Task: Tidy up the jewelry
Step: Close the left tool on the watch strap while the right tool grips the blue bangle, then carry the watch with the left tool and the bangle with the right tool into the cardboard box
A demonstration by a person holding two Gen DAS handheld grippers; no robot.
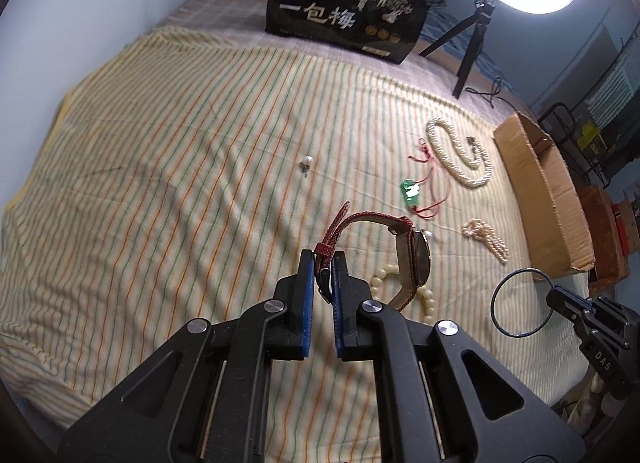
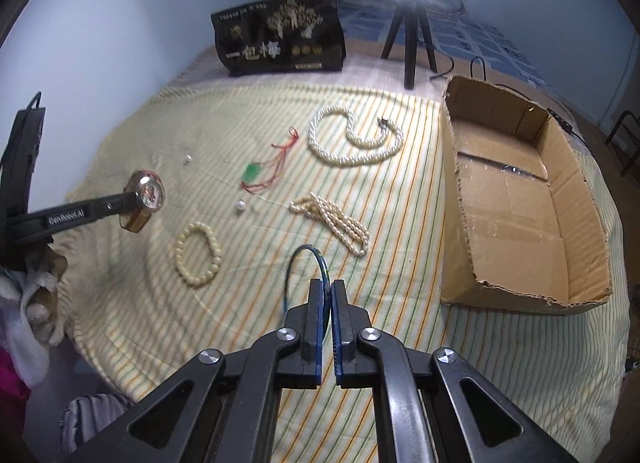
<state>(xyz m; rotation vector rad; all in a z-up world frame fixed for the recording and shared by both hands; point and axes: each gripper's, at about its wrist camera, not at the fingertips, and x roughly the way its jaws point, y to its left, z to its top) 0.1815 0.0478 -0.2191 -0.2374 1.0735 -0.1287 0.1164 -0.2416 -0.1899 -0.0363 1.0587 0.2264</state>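
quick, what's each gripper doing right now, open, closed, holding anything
Left gripper: closed on the strap of the watch, lifted off the cloth.
Right gripper: closed on the thin blue bangle.

Open-topped brown cardboard box [image 2: 516, 199] unobstructed from above. Striped cloth [image 2: 400, 263] before it bare; small pearl strand [image 2: 332, 223] and cream bead bracelet [image 2: 198, 253] lie leftward.

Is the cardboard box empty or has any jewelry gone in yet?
Empty: the cardboard box shows only bare floor and tape in the right wrist view.
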